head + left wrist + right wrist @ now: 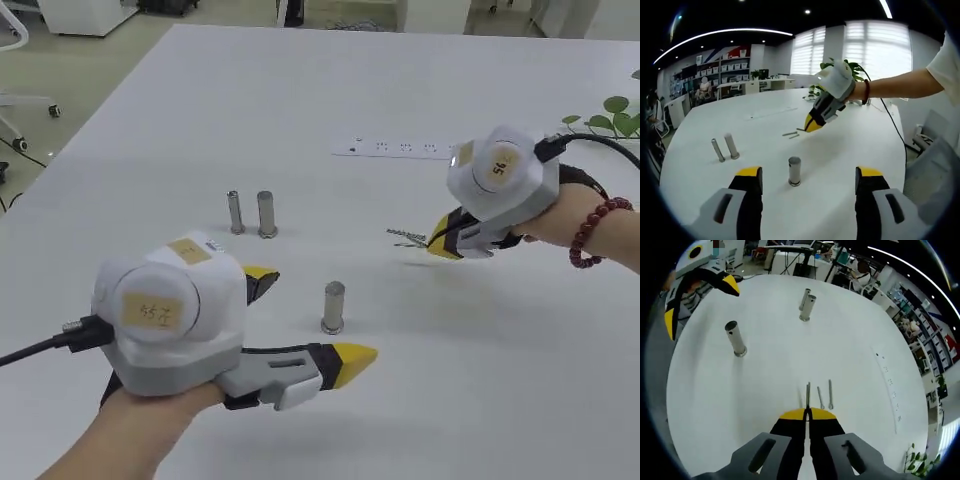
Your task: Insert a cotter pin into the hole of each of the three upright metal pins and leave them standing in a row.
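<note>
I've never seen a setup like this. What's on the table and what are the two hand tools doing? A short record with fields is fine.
Surface: white table
Upright pins: three short silver metal cylinders, two side by side, one apart and nearer the person
Held item: thin metal cotter pin
Spare cotter pins: two lying on the table
Left gripper: open, aimed at the lone cylinder, not touching it
Right gripper: shut on the held cotter pin
Cotter pins inserted: none seen
Also there: white power strip
</note>
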